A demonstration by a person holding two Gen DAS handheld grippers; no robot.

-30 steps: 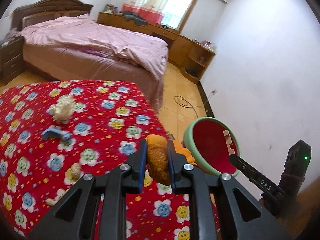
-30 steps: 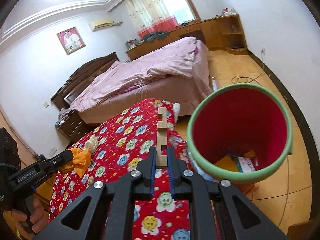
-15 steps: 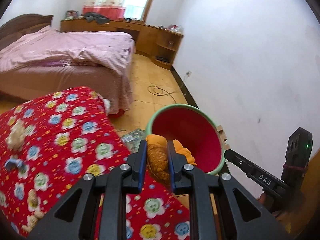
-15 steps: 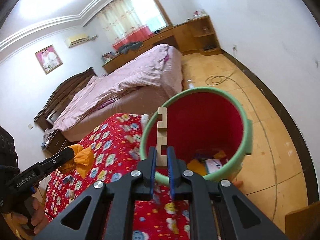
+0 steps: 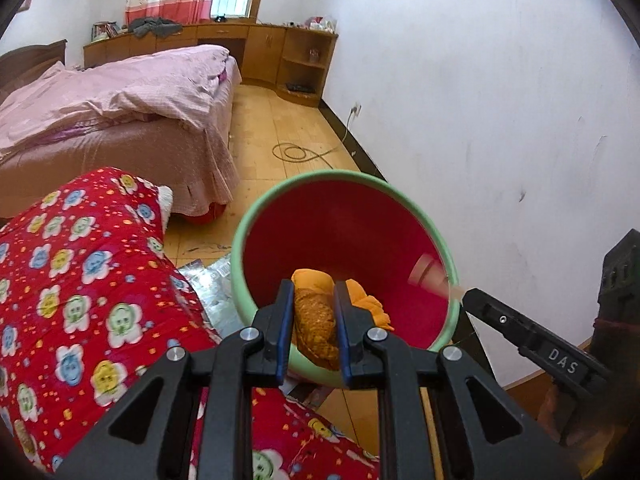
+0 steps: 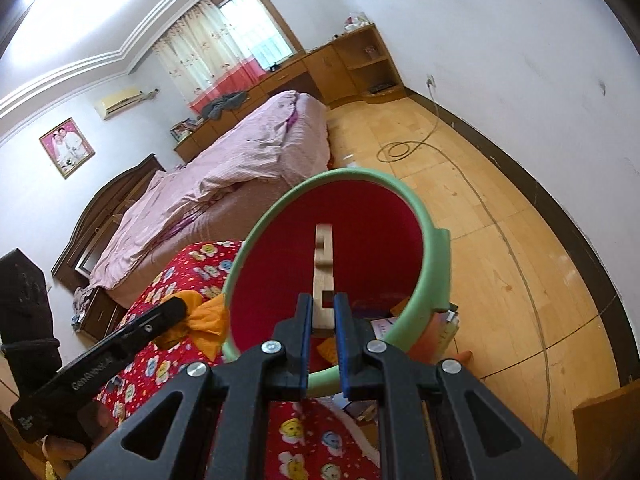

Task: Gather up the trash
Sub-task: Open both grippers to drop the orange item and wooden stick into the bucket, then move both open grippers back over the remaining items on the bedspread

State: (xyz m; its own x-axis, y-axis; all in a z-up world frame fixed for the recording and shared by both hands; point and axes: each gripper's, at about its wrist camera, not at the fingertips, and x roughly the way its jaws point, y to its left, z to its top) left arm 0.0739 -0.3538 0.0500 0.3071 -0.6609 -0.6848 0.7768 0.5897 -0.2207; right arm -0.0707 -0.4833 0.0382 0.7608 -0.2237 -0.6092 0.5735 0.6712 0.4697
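Note:
A trash bin with a green rim [image 5: 280, 188] and red inside stands on the floor beside the table; in the right wrist view the bin [image 6: 436, 264] fills the middle. My left gripper [image 5: 314, 294] is shut on an orange peel [image 5: 316, 316], held over the bin's near rim. My right gripper [image 6: 323, 304] is shut on a notched wooden block [image 6: 322, 256] that sticks out over the bin's mouth. The block [image 5: 430, 276] shows blurred at the bin's right rim in the left wrist view. Paper scraps [image 6: 384, 326] lie at the bin's bottom.
A table under a red flowered cloth [image 5: 80, 280] lies left of the bin. Behind it stands a bed with pink covers [image 5: 120, 108]. A coiled cable [image 5: 296, 152] lies on the wooden floor. A white wall [image 5: 480, 120] runs along the right.
Both grippers have swung away from the table to the bin, which now looks larger and closer. The peel and the block have come over its mouth. Both grips are unchanged.

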